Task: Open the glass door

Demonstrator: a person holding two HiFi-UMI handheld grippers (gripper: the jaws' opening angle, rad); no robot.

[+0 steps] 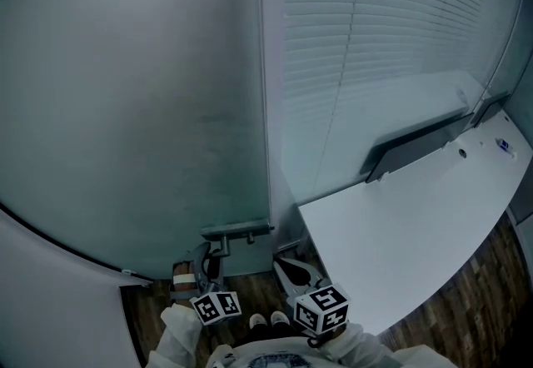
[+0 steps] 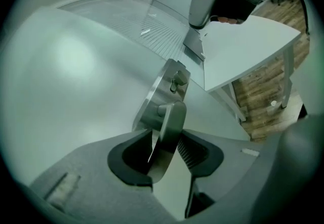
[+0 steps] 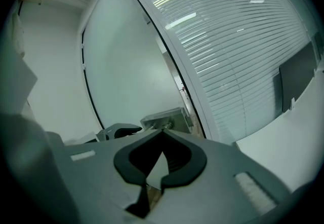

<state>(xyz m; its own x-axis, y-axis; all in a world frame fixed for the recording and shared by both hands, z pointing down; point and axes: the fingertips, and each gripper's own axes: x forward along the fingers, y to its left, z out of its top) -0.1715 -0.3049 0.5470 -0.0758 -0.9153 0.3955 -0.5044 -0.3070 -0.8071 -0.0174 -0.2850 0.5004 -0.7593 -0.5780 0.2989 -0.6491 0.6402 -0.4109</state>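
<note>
The frosted glass door (image 1: 150, 108) carries a metal lock plate (image 1: 237, 231) low at its right edge. In the left gripper view the plate's flat lever handle (image 2: 172, 116) runs between the jaws of my left gripper (image 2: 167, 139). The handle lies against the left pad (image 2: 132, 153), while a gap shows before the ridged right pad (image 2: 196, 151), so the jaws are open around it. My right gripper (image 3: 162, 134) hovers shut and empty just right of the plate (image 3: 164, 116). From the head view both grippers (image 1: 208, 271) (image 1: 293, 268) sit below the lock.
A white desk (image 1: 416, 225) stands close on the right, beside a glass wall with blinds (image 1: 375, 42). The door frame post (image 1: 268, 92) divides door and wall. Dark wood floor (image 1: 158, 308) lies underfoot. A small thumb-turn (image 2: 177, 80) sits above the handle.
</note>
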